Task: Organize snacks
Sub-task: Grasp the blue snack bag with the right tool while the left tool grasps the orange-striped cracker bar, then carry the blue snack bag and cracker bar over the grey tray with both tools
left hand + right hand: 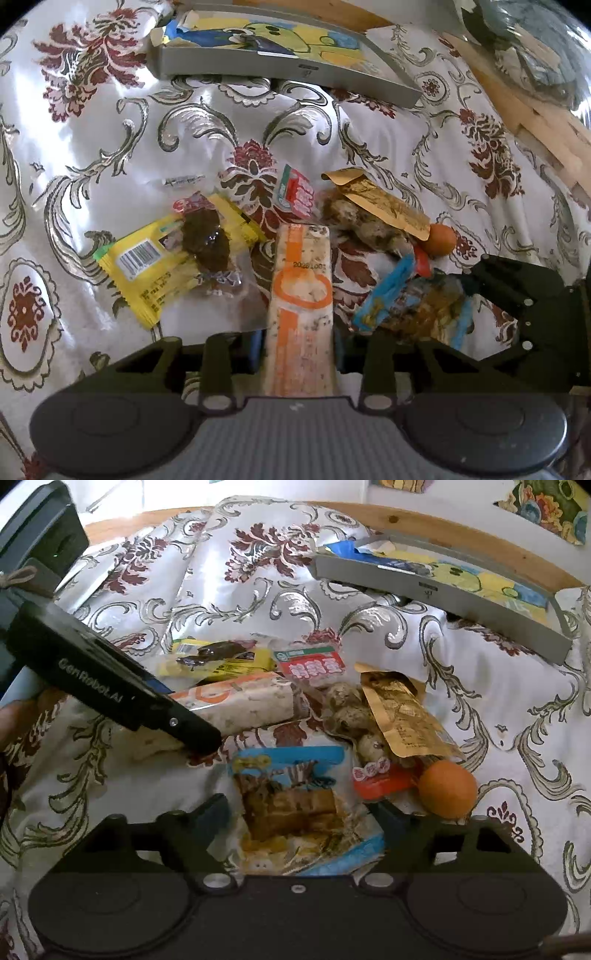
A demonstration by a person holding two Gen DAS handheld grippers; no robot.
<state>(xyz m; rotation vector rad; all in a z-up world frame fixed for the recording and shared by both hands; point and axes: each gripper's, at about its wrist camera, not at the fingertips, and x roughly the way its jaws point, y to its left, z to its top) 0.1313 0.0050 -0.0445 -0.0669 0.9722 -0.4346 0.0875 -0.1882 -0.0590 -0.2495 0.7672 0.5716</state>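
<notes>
A pile of snacks lies on a floral cloth. My left gripper (297, 343) is shut on a long orange-and-white snack bar (301, 295), also seen in the right wrist view (243, 701). My right gripper (301, 812) is open, its fingers on either side of a blue packet of brown snack (295, 808), which shows in the left wrist view (417, 306). Nearby lie a yellow packet (147, 266), a red-and-white packet (314, 664), a gold packet of quail eggs (402, 716) and an orange ball (447, 788).
A grey tray (443, 594) with a colourful cartoon lining sits at the back of the cloth, also in the left wrist view (280, 70). A wooden edge (461, 535) runs behind it. The left gripper's black body (110, 690) crosses the right view's left side.
</notes>
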